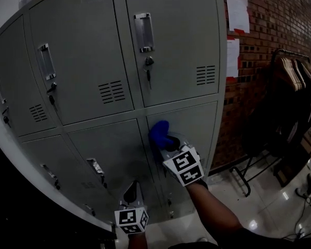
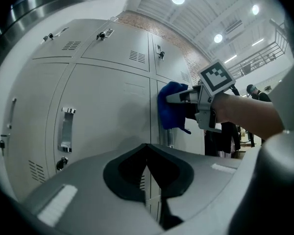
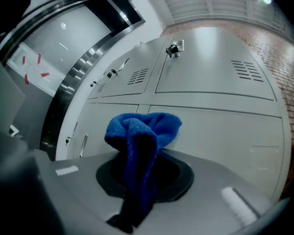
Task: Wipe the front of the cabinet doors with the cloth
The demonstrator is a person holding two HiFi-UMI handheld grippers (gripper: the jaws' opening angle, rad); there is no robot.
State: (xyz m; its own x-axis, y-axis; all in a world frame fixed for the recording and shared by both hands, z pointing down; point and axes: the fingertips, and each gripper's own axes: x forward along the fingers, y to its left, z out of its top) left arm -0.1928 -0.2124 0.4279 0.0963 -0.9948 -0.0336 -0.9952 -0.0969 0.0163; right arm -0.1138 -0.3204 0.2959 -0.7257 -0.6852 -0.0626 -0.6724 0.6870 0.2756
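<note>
Right gripper (image 3: 139, 180) fingers pinch the blue cloth (image 3: 143, 131), clear only in its own view; head view shows it against the lower cabinet door (image 1: 199, 131) at six o'clock, forearm (image 1: 217, 214) outstretched. Left gripper (image 2: 147, 151) fingers rest pressed together, empty.

Behind the jaws of the grey plastic left tool (image 1: 131, 193) and right tool (image 1: 167, 140) sit white cubes (image 1: 183, 167) bearing black square markers.

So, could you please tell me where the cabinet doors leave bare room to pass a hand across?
Bare panel lies on the upper right door between its handle and vent, and on the lower right door right of the blue cloth. Handles and locks crowd each door's left edge.
</note>
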